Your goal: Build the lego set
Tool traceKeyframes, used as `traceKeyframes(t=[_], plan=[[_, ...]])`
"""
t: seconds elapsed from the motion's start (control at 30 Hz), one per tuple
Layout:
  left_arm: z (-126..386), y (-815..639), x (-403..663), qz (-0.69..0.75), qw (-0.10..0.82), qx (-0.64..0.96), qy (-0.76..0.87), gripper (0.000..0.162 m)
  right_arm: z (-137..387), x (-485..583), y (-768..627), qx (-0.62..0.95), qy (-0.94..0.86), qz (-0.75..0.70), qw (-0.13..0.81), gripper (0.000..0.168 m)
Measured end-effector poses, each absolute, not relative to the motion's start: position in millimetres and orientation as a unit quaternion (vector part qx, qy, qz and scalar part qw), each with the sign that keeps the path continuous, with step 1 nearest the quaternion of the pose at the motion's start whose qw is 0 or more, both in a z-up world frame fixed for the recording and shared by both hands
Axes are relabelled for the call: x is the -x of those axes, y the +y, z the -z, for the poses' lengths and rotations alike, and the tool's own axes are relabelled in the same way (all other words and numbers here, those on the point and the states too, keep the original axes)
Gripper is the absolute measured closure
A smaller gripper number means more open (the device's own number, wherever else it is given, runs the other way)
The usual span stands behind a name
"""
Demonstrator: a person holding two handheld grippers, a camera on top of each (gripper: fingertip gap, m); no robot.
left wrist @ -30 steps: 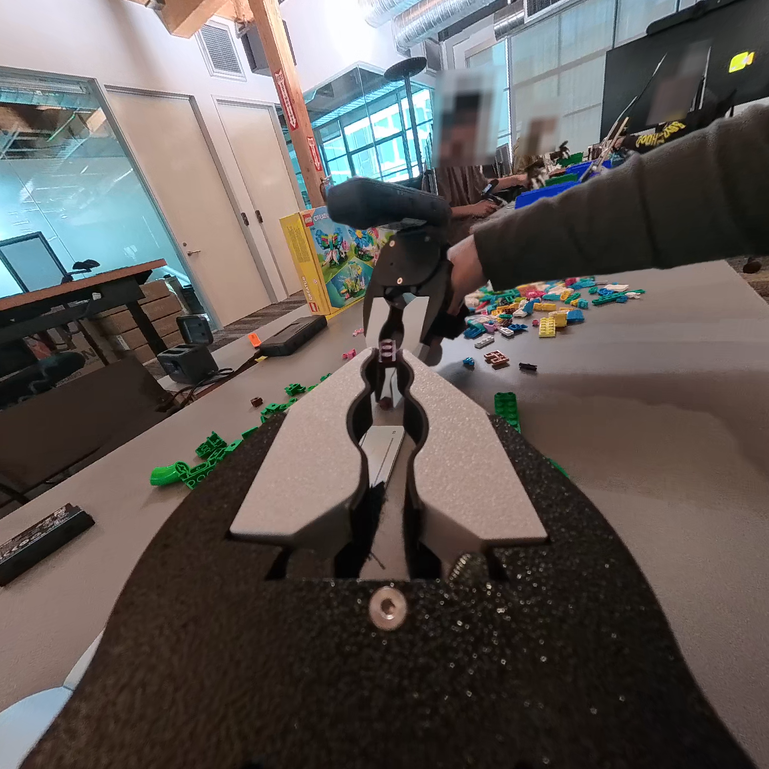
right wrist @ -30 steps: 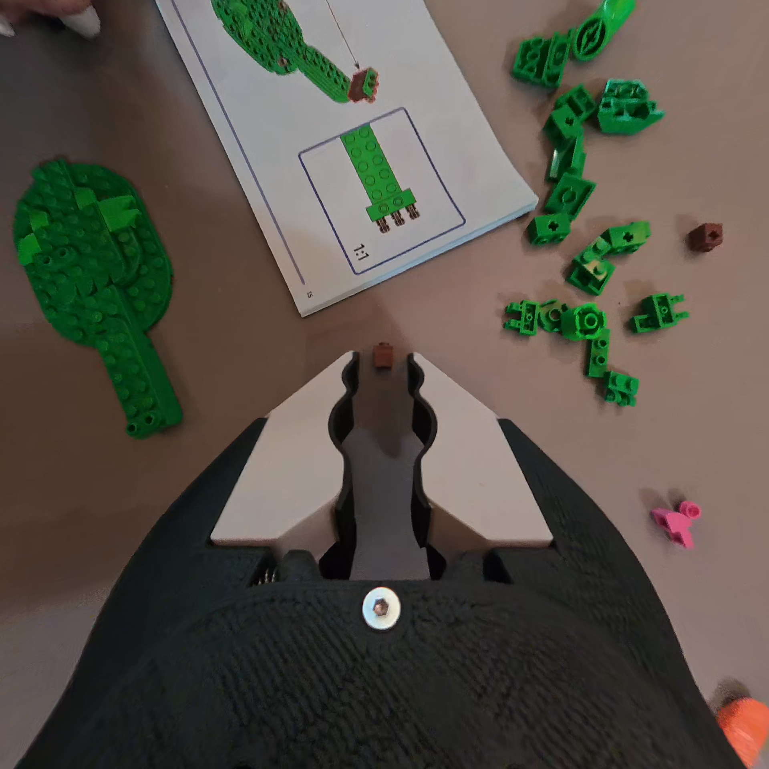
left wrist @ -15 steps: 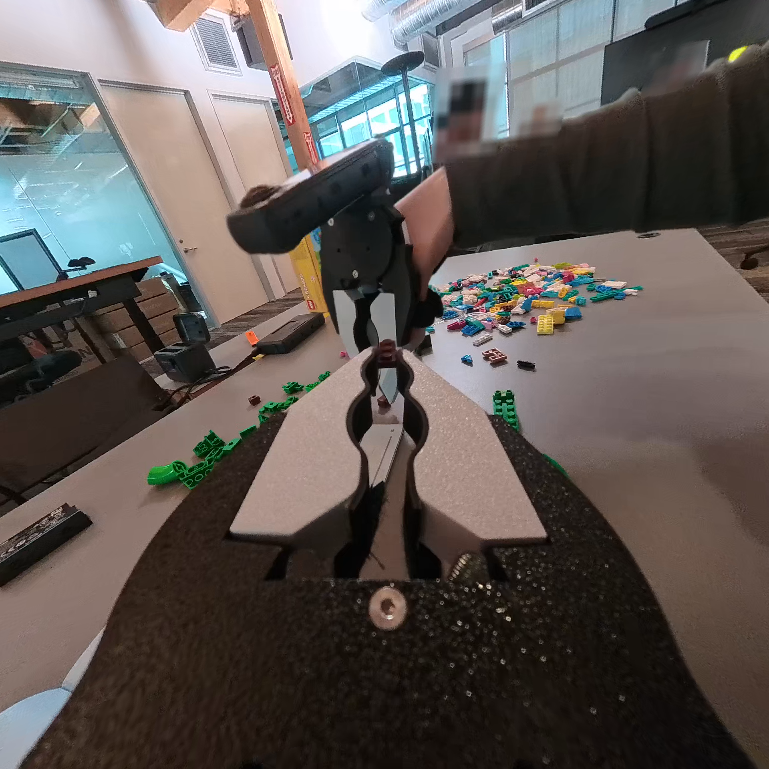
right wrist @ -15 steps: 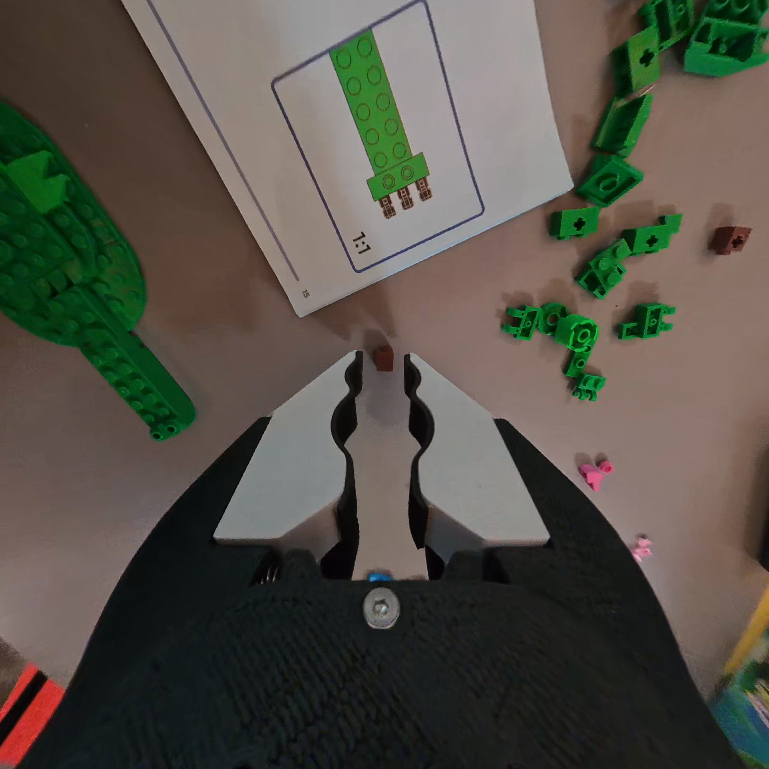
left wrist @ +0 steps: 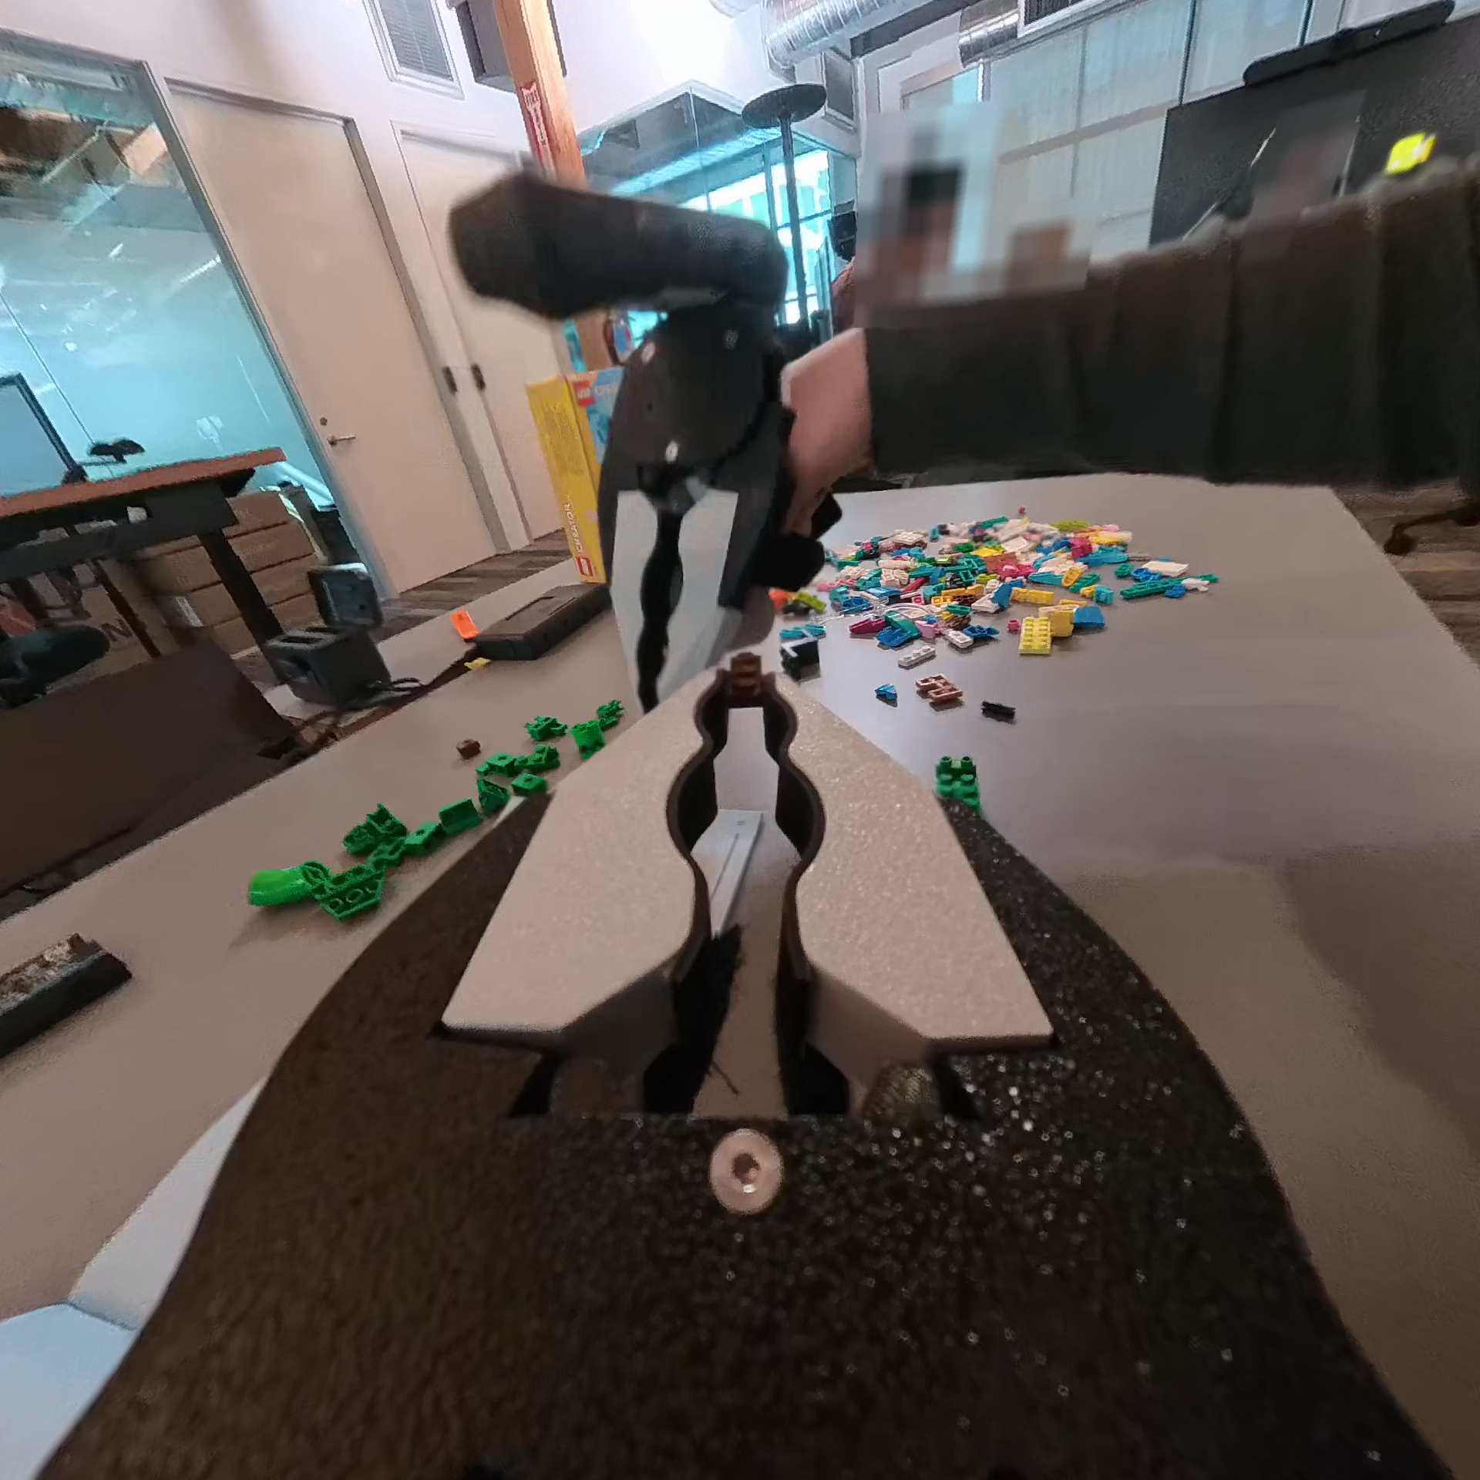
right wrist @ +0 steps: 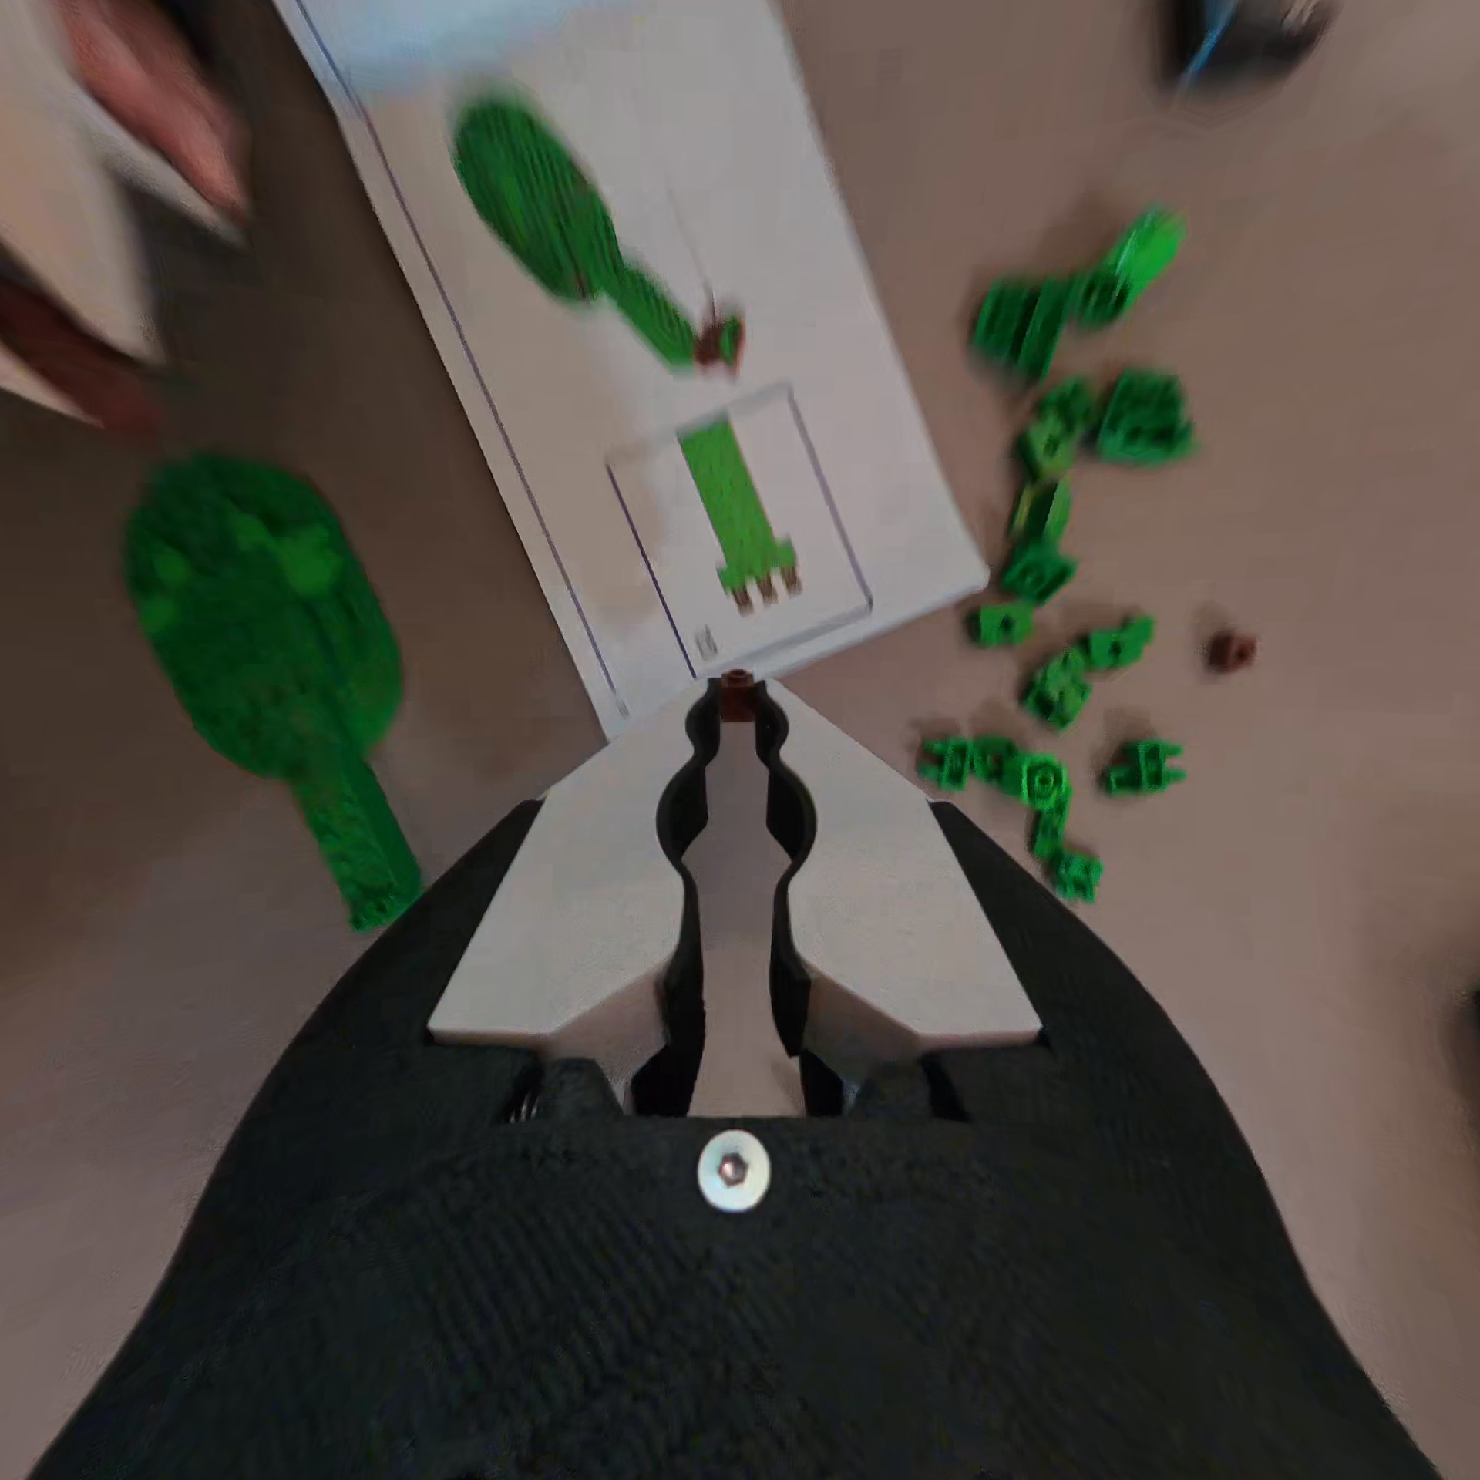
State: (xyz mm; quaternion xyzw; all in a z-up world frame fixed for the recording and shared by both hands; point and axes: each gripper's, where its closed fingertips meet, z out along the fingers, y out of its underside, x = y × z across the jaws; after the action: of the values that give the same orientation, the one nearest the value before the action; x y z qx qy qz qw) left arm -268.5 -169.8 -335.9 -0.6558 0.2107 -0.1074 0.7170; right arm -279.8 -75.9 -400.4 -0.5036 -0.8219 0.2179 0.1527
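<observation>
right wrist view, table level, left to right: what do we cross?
Green leaf-shaped build → instruction booklet → small brown brick held at the tip of the right claw → cluster of loose green pieces → lone brown piece.

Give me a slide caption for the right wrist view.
Right gripper pinches a small brown brick above the instruction booklet, green leaf build alongside.
</observation>
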Motion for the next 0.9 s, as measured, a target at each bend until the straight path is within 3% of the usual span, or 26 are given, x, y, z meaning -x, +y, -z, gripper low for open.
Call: traceKeyframes(t=[0.17,0.4,0.9], plan=[[332,-167,282,0.133,0.715,0.663,0.177,0.157,327,296,-123,0.419,-0.745,-0.452,0.254,0.162],[337,-164,283,0.172,0.699,0.672,0.172,0.156,288,293,-151,0.373,-0.648,-0.583,0.318,0.162],[343,-173,258,0.224,0.666,0.673,0.233,0.156,296,276,-177,0.354,-0.608,-0.631,0.327,0.163]])
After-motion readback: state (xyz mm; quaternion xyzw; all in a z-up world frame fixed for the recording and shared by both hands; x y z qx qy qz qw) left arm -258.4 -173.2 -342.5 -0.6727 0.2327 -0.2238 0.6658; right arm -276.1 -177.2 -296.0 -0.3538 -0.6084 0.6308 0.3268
